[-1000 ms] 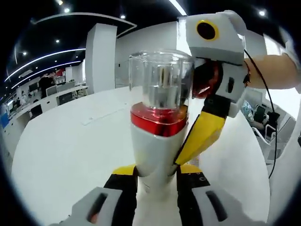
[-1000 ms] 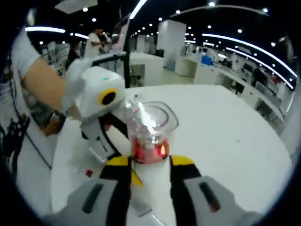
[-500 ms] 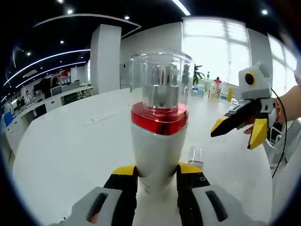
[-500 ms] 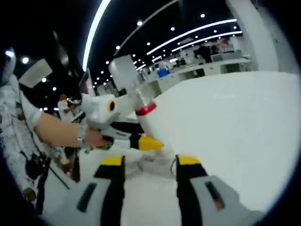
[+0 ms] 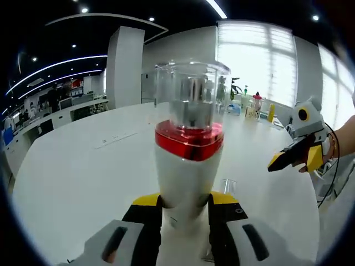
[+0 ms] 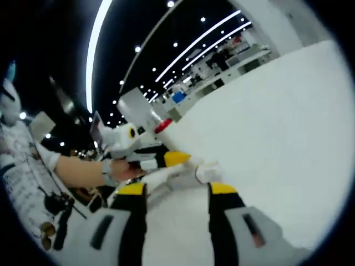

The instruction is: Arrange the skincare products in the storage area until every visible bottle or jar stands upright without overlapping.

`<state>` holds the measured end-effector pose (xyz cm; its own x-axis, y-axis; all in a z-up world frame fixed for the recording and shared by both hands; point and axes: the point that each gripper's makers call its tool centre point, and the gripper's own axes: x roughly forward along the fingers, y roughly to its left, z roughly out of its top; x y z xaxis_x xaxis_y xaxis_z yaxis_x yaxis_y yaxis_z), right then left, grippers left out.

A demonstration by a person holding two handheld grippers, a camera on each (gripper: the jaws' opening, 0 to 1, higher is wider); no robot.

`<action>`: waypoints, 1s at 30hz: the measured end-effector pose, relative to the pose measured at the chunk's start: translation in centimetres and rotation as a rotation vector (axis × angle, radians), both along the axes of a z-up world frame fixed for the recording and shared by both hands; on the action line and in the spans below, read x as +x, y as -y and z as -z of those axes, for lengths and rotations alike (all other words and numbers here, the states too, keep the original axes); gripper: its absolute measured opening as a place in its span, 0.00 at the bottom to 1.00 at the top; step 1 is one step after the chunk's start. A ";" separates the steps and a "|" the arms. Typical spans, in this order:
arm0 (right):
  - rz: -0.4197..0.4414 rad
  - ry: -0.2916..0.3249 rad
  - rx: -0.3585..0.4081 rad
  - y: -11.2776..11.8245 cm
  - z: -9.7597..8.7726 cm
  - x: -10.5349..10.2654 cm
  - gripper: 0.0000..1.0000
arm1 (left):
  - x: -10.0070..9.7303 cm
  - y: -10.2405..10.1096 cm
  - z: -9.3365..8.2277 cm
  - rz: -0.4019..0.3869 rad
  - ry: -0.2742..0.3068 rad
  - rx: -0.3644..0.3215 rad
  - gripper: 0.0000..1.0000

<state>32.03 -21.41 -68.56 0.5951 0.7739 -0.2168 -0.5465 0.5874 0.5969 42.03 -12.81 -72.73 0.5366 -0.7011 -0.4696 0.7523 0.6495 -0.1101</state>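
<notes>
A white skincare bottle [image 5: 186,166] with a red band and clear cap is clamped upright between the jaws of the left gripper [image 5: 186,202], above the white table [image 5: 77,172]. The right gripper [image 6: 172,191] is seen parted and empty, far right of the bottle.

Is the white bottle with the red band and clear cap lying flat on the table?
No, the white bottle with the red band and clear cap stands upright, clamped by the left claw.
</notes>
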 end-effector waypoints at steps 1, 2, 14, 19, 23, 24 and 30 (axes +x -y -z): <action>0.005 0.001 -0.006 0.2 0.0 -0.1 0.42 | 0.0 0.1 0.0 0.001 0.002 0.000 0.32; 0.007 0.002 -0.007 0.4 0.0 -0.2 0.42 | 0.1 0.2 0.0 0.000 0.000 -0.003 0.32; 0.032 -0.010 0.010 1.4 0.4 -1.2 0.44 | 0.1 0.5 -0.1 0.011 -0.025 0.008 0.34; 0.027 -0.010 0.029 1.2 0.0 -1.3 0.44 | 0.3 -0.6 -1.2 -0.001 -0.002 -0.007 0.41; 0.029 -0.011 0.069 0.9 -0.7 -1.2 0.46 | 0.2 -2.5 -1.9 -0.042 -0.013 -0.017 0.50; 0.028 -0.010 0.082 0.8 -0.9 -1.1 0.46 | -0.1 -3.0 -2.3 -0.059 -0.027 -0.035 0.50; -0.008 0.004 0.127 -0.7 -2.0 -0.7 0.46 | -2.0 -6.4 -3.5 -0.129 -0.036 -0.054 0.55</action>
<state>31.34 -20.76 -66.55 0.5892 0.7998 -0.1148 -0.5533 0.5029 0.6640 40.02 -6.44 -69.20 0.6069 -0.6527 -0.4536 0.6582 0.7326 -0.1735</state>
